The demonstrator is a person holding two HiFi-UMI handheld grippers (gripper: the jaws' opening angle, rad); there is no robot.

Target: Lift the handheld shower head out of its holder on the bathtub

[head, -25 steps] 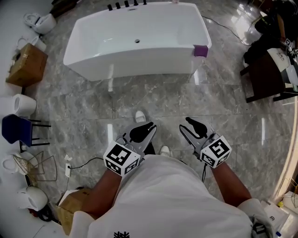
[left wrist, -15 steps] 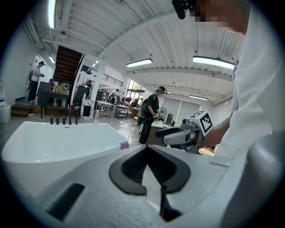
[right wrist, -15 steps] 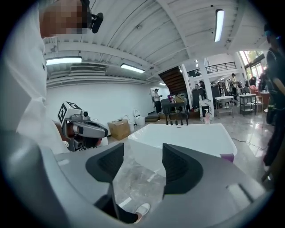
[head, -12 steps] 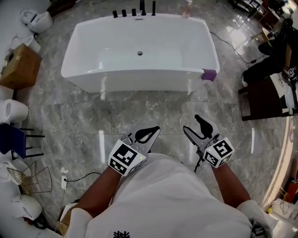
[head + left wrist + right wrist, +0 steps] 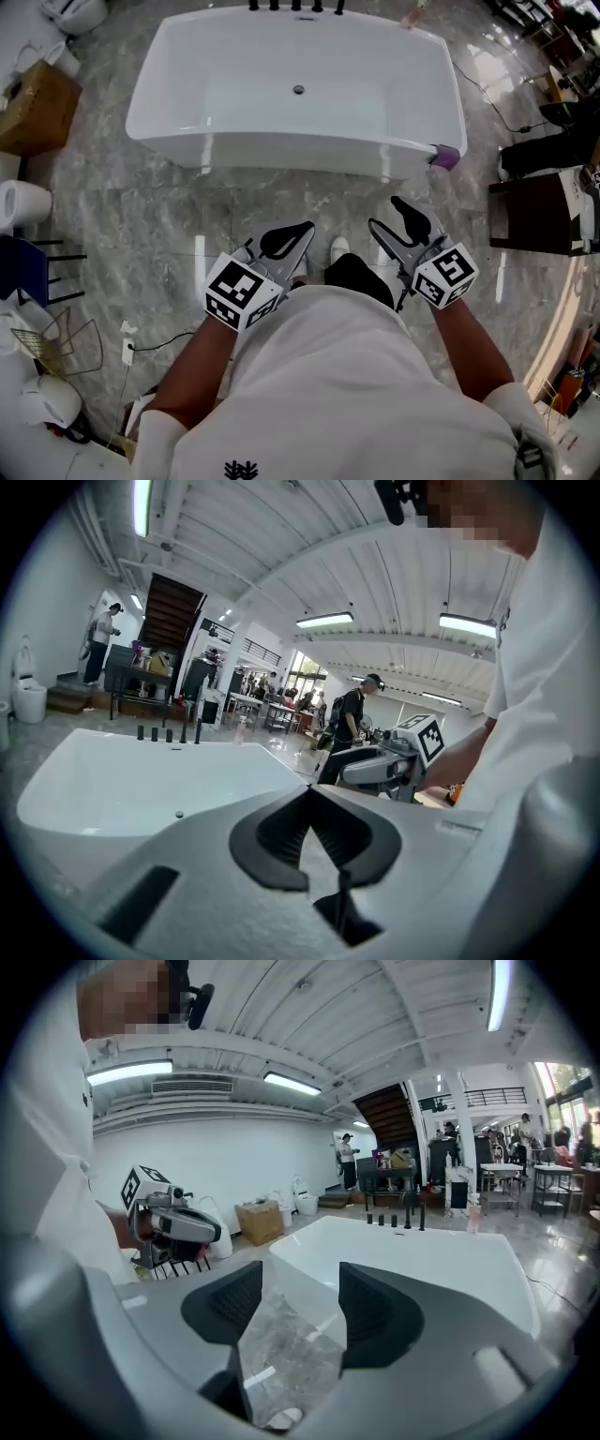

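Polished grey marble-patterned floor tiles (image 5: 281, 202) carry bright streaks of reflected light across an open, white-walled hall with a ribbed ceiling, strip lights and a dark staircase (image 5: 386, 1115). At the centre stands a glossy white freestanding bathtub with rounded corners (image 5: 281, 155), its smooth basin bare but for a small dark drain (image 5: 298, 90). A row of black upright fittings (image 5: 296, 6) lines its far rim. The handheld shower head is too small for us to single out among them. A small purple block (image 5: 444, 157) sits on the near right corner of the tub.

At the left edge of the floor we see a brown cardboard box (image 5: 33, 108), a white ceramic toilet (image 5: 19, 202) and a blue chair (image 5: 23, 272). At the right stands a dark wooden table (image 5: 534, 211).

Both tools are held well short of the tub. The left gripper (image 5: 307, 228) has its ridged black pads meeting at the tips, with nothing between them. The right gripper (image 5: 382, 212) has its jaws spread, having just opened wide and eased back slightly. Between them we see only floor.
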